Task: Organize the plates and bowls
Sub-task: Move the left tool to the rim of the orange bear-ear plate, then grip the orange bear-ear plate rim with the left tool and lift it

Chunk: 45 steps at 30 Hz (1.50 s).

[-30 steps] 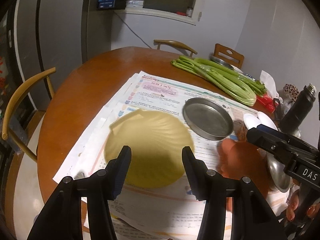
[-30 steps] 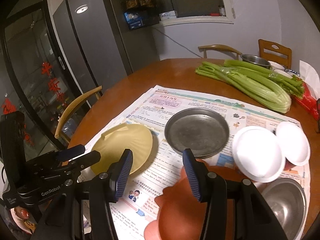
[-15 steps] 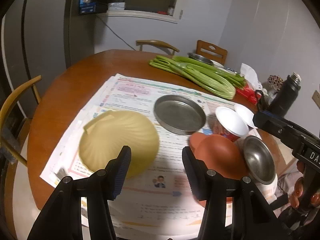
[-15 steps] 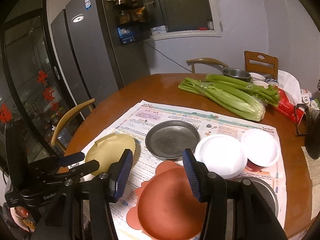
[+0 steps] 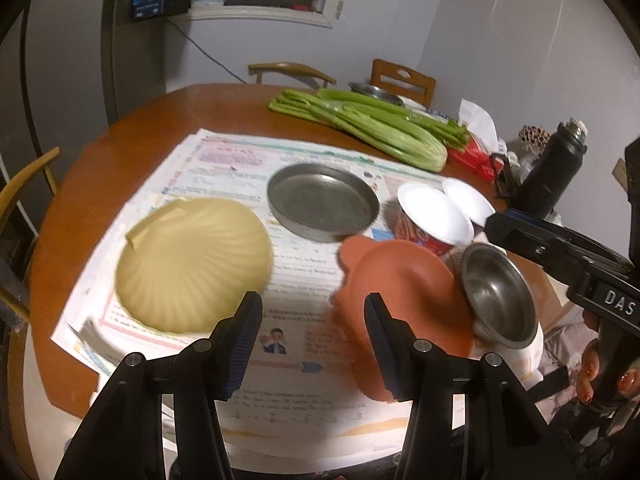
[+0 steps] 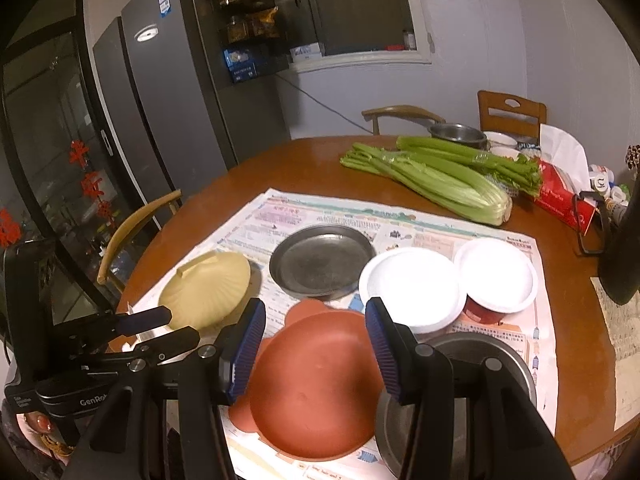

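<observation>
1. Left tool (image 5: 312, 320): jaws spread, nothing between the pads. Pitched down over the near edge of the newspaper (image 5: 224, 168). Gap sits between the cream shell-shaped plate (image 5: 192, 264) and the terracotta plate (image 5: 408, 300), touching neither.
2. Right tool (image 6: 315, 330): jaws apart, nothing pinched. Angled down above the terracotta plate (image 6: 316, 384), clear of it. Seen from my left camera it comes in from the right edge (image 5: 560, 248), with my fingers (image 5: 592, 380) around its handle.
3. Left tool also shows in the right camera, low at the left (image 6: 160, 328), just beside the shell plate (image 6: 208, 288).
4. Dishes all sit on the newspaper on the round wooden worktop (image 6: 304, 160): shell plate at left, flat metal pan (image 6: 320, 264) in the middle, two white-lidded cups (image 6: 412, 284) to the right of the pan.
5. Steel bowl (image 5: 500, 292) is at the near right, touching the terracotta plate's rim.
6. Celery (image 6: 440, 176) lies at the far side of the worktop, well apart from the dishes.
</observation>
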{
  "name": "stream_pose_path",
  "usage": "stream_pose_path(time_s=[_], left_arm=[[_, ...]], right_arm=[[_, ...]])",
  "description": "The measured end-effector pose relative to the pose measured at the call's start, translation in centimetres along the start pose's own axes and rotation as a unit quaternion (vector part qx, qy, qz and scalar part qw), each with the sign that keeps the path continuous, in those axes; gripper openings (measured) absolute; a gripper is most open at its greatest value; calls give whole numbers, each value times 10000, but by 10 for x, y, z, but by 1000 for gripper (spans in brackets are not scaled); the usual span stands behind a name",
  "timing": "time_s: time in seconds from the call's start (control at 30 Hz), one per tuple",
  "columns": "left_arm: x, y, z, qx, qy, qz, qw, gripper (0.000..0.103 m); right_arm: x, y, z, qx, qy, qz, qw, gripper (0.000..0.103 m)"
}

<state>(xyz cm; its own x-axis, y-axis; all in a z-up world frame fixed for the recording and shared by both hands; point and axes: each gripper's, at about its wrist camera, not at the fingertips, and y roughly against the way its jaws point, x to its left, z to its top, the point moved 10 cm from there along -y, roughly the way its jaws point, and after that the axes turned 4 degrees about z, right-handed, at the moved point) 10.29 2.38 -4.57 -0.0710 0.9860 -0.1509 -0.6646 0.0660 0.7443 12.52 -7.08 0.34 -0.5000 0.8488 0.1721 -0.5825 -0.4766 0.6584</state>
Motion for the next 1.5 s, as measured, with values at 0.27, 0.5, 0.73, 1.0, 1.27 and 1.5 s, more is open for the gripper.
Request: stream_pose_path(time_s=[0.27,0.5,0.73,1.0,1.27,1.5], left_arm=[[-14,-28,-22,391,-121,-58,9991,55],[-23,-48,-29,600,-197,-69,9980,55],[-27,-63,-32,691,-240,73,9973,55],[-30,-72,-32,714,-333,207,9967,55],[-24,-79,-34,760,-443,411,9953,56],[-6,-79,-30,717,-291,562,9954,57]], right_arm=[[-12,-29,-23,511,-10,-216,9985,52],[-18,-52,-40,878,108,-385,9953,52],[-28,-63,-45,1055,181,-578,9926,52],[-31,-79,-49,1315,467,-739,9874,52],[-36,-97,-54,1583,655,-1020,9799,52],[-33,-99,-54,1613,631,-952,9803,52]])
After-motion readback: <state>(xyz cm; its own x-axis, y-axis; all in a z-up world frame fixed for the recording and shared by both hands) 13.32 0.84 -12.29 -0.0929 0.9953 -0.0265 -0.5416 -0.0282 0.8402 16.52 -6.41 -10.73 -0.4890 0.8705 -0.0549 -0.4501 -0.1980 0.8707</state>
